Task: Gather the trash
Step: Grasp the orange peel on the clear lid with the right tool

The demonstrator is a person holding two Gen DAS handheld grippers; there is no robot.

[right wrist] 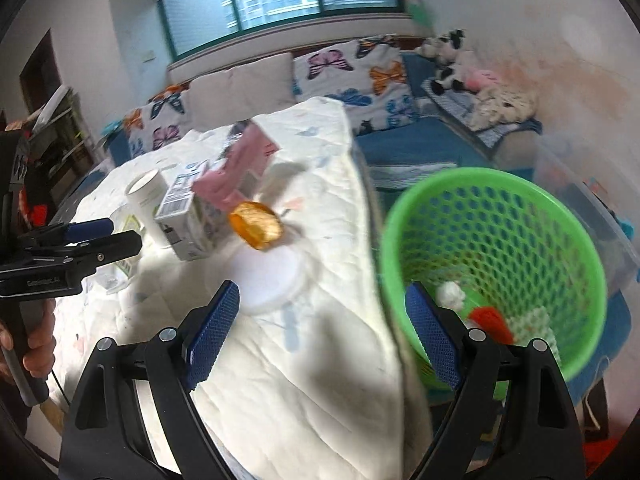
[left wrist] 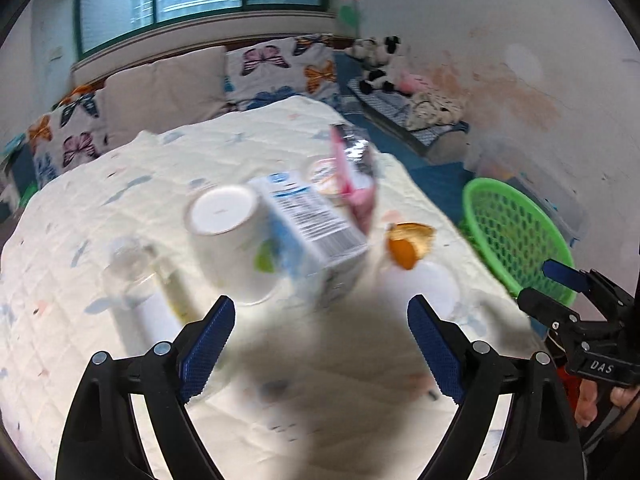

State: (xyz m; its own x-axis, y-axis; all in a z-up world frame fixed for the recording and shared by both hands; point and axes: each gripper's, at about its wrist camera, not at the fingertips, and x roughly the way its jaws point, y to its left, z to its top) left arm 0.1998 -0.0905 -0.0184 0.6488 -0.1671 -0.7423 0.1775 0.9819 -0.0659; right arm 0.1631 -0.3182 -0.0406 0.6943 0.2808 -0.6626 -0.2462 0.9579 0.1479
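Trash lies scattered on the quilted table cover (left wrist: 100, 208), and neither gripper holds any of it. Left gripper (left wrist: 320, 340) hovers over the cover with its jaws spread wide and nothing between them; just ahead sit an upturned paper cup (left wrist: 228, 240) and a blue-and-white carton (left wrist: 316, 228), touching each other, with a clear plastic cup (left wrist: 128, 268) to the left and a pink wrapper (left wrist: 356, 184) behind. Right gripper (right wrist: 322, 332) is likewise spread and empty, above the cover's edge. Ahead of it lie a white lid (right wrist: 272, 276) and an orange peel (right wrist: 256, 224). Beside the table stands a green basket (right wrist: 496, 192) with scraps inside.
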